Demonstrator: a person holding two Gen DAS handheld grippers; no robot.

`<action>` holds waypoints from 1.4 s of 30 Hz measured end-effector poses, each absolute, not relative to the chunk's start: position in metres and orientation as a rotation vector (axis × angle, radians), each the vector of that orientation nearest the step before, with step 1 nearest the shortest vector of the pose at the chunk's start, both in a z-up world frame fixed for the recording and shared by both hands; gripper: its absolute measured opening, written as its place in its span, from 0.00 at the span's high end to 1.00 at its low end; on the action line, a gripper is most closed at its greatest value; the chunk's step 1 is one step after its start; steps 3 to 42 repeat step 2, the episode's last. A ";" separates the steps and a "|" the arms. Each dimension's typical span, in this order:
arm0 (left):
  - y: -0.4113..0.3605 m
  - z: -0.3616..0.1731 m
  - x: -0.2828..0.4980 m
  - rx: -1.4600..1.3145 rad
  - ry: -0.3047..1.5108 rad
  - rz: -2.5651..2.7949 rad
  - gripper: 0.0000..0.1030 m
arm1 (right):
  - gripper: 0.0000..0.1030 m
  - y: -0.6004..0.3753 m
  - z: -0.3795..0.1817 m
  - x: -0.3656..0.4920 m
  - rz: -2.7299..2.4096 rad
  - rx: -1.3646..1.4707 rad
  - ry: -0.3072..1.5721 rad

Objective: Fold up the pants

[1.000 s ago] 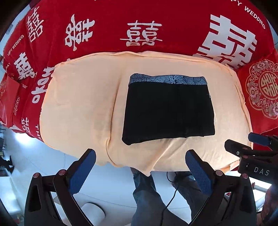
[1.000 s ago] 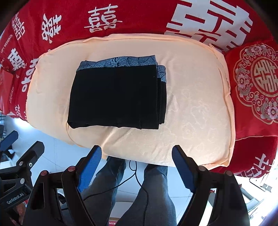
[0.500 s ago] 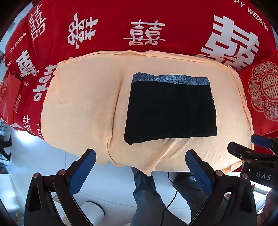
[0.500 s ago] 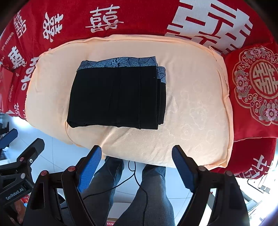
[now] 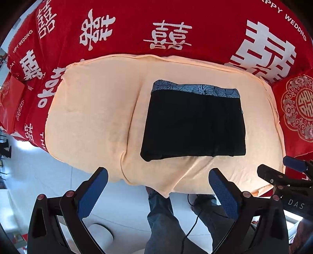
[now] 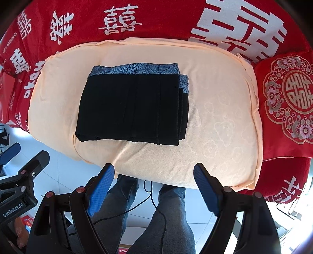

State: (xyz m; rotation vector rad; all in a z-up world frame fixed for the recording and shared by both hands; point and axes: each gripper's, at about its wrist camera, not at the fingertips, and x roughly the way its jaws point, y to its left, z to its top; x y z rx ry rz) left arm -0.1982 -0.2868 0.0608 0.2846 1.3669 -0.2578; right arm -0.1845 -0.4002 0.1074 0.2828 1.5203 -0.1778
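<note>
pants: the black pants [image 5: 193, 125] sat folded into a neat rectangle on the peach towel [image 5: 93, 117], patterned grey waistband on the far edge
left gripper: the left gripper [image 5: 158, 186] hung near the towel's front edge, fingers wide apart, well short of the pants
right gripper: the right gripper [image 6: 153, 180] was same deal, spread wide, holding nothing
change: pretty much none, view just drifted a touch
hidden: inner folds; red bedspread [image 6: 166, 17] cut off at frame edges
</note>
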 end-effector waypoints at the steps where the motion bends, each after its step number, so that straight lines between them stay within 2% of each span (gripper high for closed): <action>1: -0.288 0.061 -0.199 0.285 1.366 -0.262 0.00 | 0.17 -0.400 0.107 -0.185 -0.178 0.284 1.520; 42: -0.288 0.061 -0.199 0.288 1.365 -0.266 0.00 | 0.17 -0.400 0.107 -0.185 -0.179 0.285 1.521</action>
